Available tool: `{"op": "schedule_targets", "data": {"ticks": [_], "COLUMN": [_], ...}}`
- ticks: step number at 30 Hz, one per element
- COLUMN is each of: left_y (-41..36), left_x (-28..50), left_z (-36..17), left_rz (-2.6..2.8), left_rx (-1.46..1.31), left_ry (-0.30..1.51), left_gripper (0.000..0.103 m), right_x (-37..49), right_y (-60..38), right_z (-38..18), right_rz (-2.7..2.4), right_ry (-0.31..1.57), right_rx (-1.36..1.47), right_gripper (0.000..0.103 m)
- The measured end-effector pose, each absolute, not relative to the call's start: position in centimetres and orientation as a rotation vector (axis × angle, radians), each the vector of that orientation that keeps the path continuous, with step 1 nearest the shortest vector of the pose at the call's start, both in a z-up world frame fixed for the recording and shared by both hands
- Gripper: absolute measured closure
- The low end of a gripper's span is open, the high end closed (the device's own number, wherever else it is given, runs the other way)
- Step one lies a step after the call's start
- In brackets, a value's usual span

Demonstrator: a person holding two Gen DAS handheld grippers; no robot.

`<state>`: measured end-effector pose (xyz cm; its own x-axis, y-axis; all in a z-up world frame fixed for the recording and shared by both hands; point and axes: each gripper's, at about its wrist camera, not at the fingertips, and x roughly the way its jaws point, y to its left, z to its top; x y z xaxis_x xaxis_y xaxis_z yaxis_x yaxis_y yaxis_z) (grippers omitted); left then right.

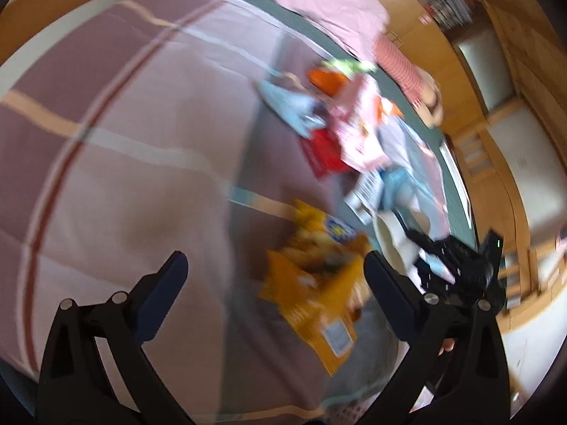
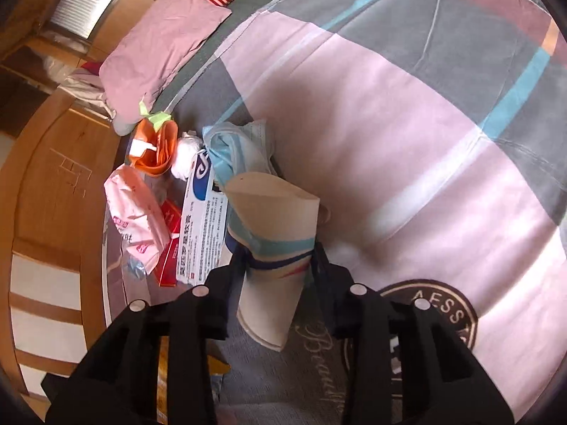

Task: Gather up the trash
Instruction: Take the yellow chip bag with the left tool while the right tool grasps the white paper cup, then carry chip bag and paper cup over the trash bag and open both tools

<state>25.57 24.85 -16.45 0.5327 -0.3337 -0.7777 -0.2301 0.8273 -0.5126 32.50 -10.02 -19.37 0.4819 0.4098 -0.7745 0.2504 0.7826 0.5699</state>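
On a bed littered with wrappers, the right gripper (image 2: 280, 258) clamps a flattened paper cup (image 2: 273, 233) lifted above the quilt (image 2: 425, 141), while the left gripper (image 1: 276, 265) hangs open over a yellow snack bag (image 1: 315, 290), likely the next grab.

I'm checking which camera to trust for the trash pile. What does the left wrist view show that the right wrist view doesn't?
Only the left wrist view shows the open left gripper above a yellow snack bag, blurred by motion. Only the right wrist view shows the blue face mask and the white medicine box sharply, and the right gripper shut on a flattened paper cup. Both show the orange paper cone, the pink pillow and the quilt.
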Motion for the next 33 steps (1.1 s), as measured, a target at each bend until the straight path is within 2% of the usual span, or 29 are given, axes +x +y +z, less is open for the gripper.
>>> {"op": "schedule_targets", "data": {"ticks": [6, 8, 9, 10, 16, 26, 30, 33], "left_y": [18.7, 17.1, 16.3, 15.8, 15.6, 16.8, 17.7, 18.2], "left_x": [25.6, 25.6, 25.6, 25.7, 24.9, 23.1, 22.3, 21.7], "left_z": [-15.3, -16.1, -16.8, -17.4, -17.7, -13.9, -12.7, -11.9], "left_rz": [-0.137, -0.157, -0.171, -0.189, -0.181, -0.133, -0.137, -0.149], "left_rx": [-0.249, -0.142, -0.105, -0.094, -0.115, -0.129, -0.164, -0.187], "left_ry": [0.990, 1.026, 1.057, 1.083, 1.074, 0.924, 0.885, 0.861], "left_gripper": [0.005, 0.020, 0.036, 0.041, 0.050, 0.051, 0.051, 0.051], "right_x": [29.8, 28.2, 27.4, 26.8, 23.2, 20.3, 19.7, 18.3], "right_y": [-10.2, -10.4, -10.4, -10.3, -9.7, -6.1, -6.2, -7.7], "right_z": [-17.6, -16.9, -16.5, -16.2, -14.1, -11.3, -10.6, -8.0], "right_rz": [0.142, 0.162, 0.170, 0.173, 0.205, 0.221, 0.228, 0.234], "right_ry": [1.087, 1.081, 1.081, 1.080, 1.034, 0.957, 0.939, 0.873], "right_rx": [0.658, 0.669, 0.661, 0.651, 0.607, 0.365, 0.351, 0.337], "right_gripper": [0.065, 0.065, 0.065, 0.065, 0.065, 0.065, 0.065, 0.065]}}
